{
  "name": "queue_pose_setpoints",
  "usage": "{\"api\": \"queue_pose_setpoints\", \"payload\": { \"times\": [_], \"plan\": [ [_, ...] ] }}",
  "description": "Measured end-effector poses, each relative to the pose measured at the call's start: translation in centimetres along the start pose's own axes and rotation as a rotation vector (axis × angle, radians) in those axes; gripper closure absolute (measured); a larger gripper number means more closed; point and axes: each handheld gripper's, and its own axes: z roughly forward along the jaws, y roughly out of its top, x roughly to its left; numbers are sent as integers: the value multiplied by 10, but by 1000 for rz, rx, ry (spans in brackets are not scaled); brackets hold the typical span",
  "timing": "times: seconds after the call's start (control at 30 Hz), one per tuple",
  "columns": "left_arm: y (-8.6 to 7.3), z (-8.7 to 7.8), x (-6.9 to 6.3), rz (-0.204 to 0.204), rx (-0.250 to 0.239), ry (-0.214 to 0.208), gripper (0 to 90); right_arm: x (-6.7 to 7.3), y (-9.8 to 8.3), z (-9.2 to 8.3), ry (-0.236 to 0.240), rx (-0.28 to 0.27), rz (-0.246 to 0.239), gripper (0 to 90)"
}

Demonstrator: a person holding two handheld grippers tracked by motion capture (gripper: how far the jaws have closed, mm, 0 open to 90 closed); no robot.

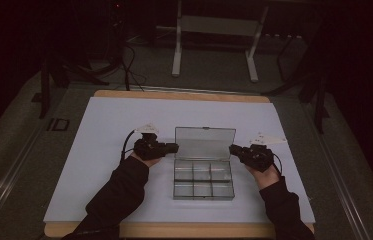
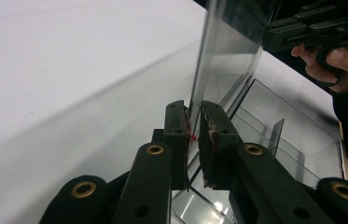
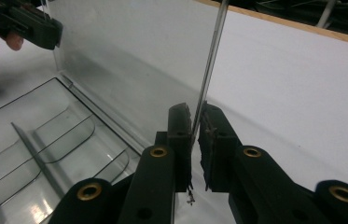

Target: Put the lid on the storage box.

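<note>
A see-through plastic box with six little compartments (image 1: 203, 180) sits on the white sheet (image 1: 99, 150) that covers the wooden counter (image 1: 174, 95). The box lies between the two hand-held grippers. Its clear flat lid (image 1: 205, 142) is open and stands up at the back edge of the box.

The left hand-held gripper (image 1: 173, 147) is at the left end of the lid. In the left gripper view, its two black jaws are closed on the thin left edge of the lid (image 2: 223, 51), one jaw on each side of it. The box tray (image 2: 279, 135) lies just past those jaws, to their right. The right hand-held gripper (image 2: 274, 39) shows far off at the top right of that view, at the other end of the lid.

The right hand-held gripper (image 1: 233, 148) is at the right end of the lid. In the right gripper view, its jaws are shut on the thin right edge of the lid (image 3: 129, 51). The compartments (image 3: 36, 144) lie to the left of those jaws. The left hand-held gripper (image 3: 52, 30) shows at the top left of that view.

Both forearms wear dark sleeves (image 1: 119, 192).
</note>
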Motion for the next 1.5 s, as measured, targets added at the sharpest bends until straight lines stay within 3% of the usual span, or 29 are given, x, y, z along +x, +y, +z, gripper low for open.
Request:
{"api": "queue_pose_setpoints", "payload": {
  "times": [0.27, 0.57, 1.1, 1.5],
  "plan": [
    [-7, -8, -8, 15, -1, 5, 830, 4, -4, -9, 24, -12, -21, 844],
    [-10, -13, -18, 65, 25, 23, 829, 6, -11, -17, 54, -20, -47, 844],
    [-20, -18, -28, 92, 60, 7, 839, 8, -24, -25, 117, -6, -102, 832],
    [-30, -19, -36, 115, 92, 11, 843, 7, -38, -27, 174, 8, -94, 830]
  ]
}}
